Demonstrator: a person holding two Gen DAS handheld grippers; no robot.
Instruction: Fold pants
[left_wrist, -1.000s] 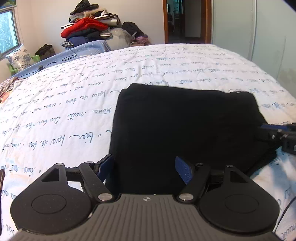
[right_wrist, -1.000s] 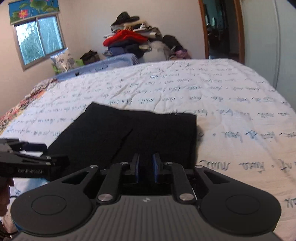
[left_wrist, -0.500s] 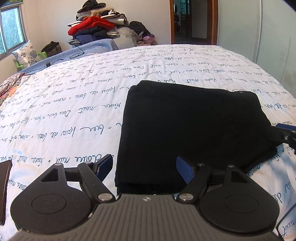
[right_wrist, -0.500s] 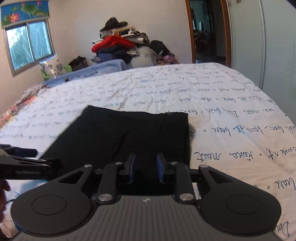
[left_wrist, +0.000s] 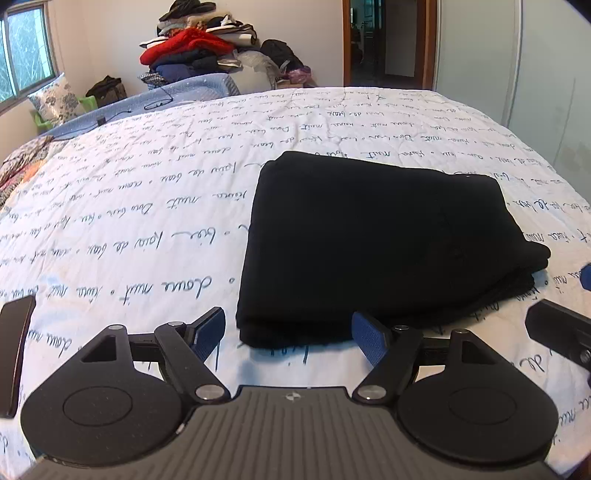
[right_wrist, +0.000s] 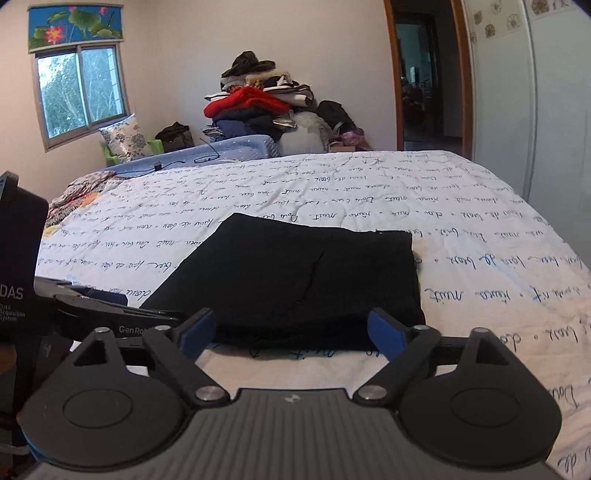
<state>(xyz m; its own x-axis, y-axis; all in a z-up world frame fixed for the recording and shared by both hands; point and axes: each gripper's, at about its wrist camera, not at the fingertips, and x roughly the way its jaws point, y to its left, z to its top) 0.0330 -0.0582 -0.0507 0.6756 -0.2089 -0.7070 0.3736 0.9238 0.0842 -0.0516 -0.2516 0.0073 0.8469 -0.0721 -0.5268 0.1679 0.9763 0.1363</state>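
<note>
Black pants (left_wrist: 373, 243) lie folded into a thick rectangle on the white bedspread with blue script (left_wrist: 147, 206). My left gripper (left_wrist: 289, 330) is open and empty, just short of the pants' near edge. My right gripper (right_wrist: 291, 330) is open and empty, its blue pads apart at the near edge of the pants (right_wrist: 295, 277). The right gripper's body shows at the right edge of the left wrist view (left_wrist: 557, 332). The left gripper shows at the left of the right wrist view (right_wrist: 110, 310).
A pile of clothes (right_wrist: 258, 103) sits beyond the bed's far edge by the wall. A blue mat with a cable (left_wrist: 166, 99) and a patterned pillow (right_wrist: 125, 138) lie at far left. A doorway (right_wrist: 428, 81) is at far right. A dark flat object (left_wrist: 14, 350) lies near my left gripper.
Both grippers have drawn back from the pants toward the near edge of the bed. The right gripper has opened from shut, letting go of the pants. The pants stay folded.
</note>
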